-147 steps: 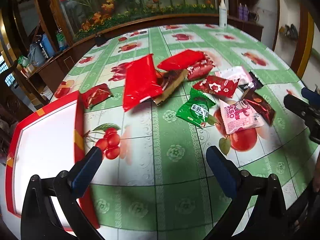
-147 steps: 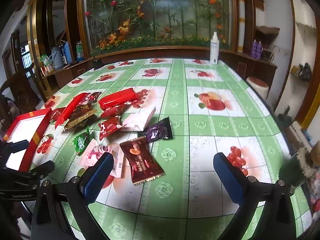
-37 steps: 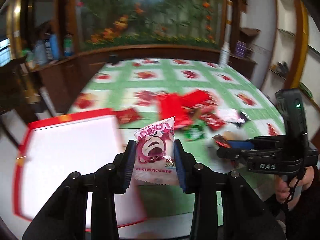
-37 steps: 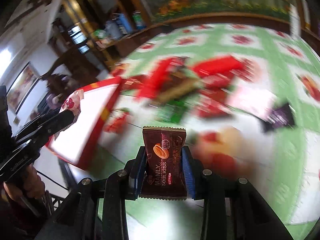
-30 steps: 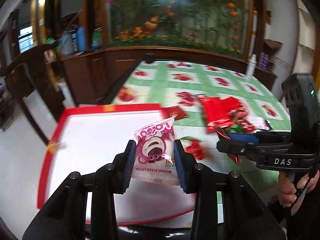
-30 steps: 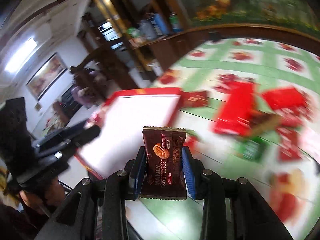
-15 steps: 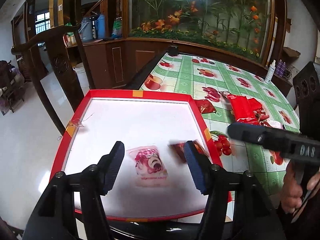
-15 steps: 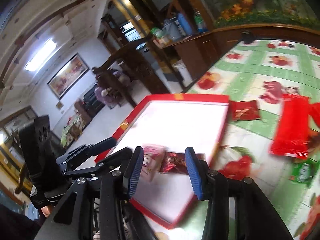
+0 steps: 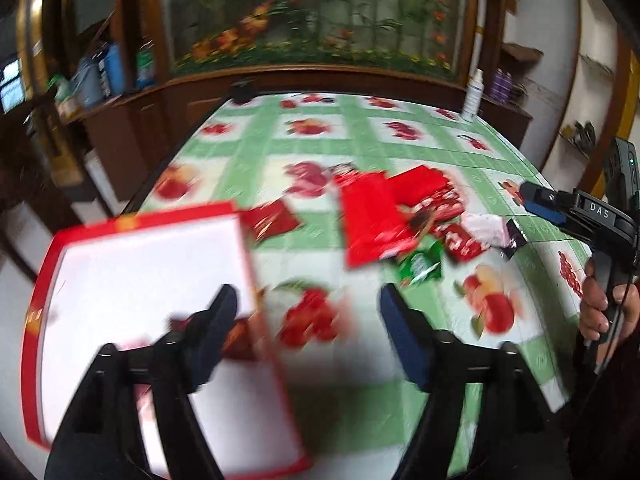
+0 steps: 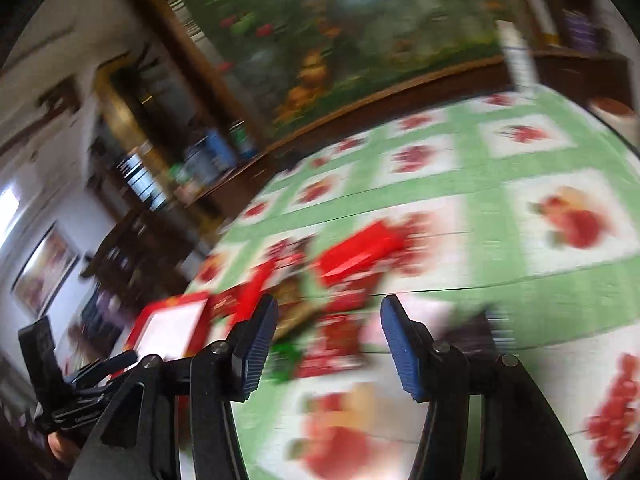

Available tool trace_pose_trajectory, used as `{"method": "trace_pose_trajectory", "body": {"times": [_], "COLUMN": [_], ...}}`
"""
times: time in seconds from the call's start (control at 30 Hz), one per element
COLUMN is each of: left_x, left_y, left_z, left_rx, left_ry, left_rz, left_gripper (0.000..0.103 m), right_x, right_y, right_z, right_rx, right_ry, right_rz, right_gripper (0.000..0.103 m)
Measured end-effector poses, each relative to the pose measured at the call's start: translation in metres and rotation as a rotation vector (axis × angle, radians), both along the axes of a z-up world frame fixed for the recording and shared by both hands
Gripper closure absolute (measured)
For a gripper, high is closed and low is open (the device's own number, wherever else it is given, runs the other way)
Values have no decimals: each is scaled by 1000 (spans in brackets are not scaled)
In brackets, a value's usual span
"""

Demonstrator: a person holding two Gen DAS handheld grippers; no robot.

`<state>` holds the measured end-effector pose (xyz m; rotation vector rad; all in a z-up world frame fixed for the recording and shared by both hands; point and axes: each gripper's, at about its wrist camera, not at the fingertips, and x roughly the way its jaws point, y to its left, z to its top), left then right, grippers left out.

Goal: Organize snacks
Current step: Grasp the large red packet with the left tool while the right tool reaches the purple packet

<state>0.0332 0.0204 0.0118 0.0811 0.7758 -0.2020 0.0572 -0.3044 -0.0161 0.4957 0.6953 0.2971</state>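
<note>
Black left gripper [image 9: 306, 316], seemingly tilted tableward, empty-jawed.

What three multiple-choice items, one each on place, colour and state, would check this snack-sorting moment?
1. Where does the red-rimmed tray lie in the left wrist view?
A. left of the snack pile
B. right of it
C. beyond it

2. What colour is the small packet at the pile's near edge?
A. blue
B. green
C. yellow

3. What is between the left gripper fingers?
A. a pink packet
B. a brown packet
C. nothing

Answers: 1 A, the tray sits left of the pile. 2 B, its wrapper is green. 3 C, the jaws stand apart, empty.
</note>
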Motion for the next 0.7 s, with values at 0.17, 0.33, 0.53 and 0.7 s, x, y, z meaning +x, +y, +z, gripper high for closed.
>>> {"method": "trace_pose_trajectory", "body": {"times": [0.17,0.33,0.53,0.7], "left_x": [43,85,112,130], "left_y": [-41,-68,-86,-92], "left_z": [-4,-15,-31,-54], "left_rx": [37,74,95,88], "left_ry": [0,36,81,157], "left_rz": [2,75,119,131], "left_gripper": [23,23,23,23], "right_x": [9,18,18,16], "right_y": [-35,-32,-29,-28], "right_z": [-17,-30,-35,-34], "right_rx": [-10,-56,-92,-91], "right_ry": [99,176,193,205], "right_rz": [-124,-151,-142,-141], "right_gripper": [46,46,46,46]}}
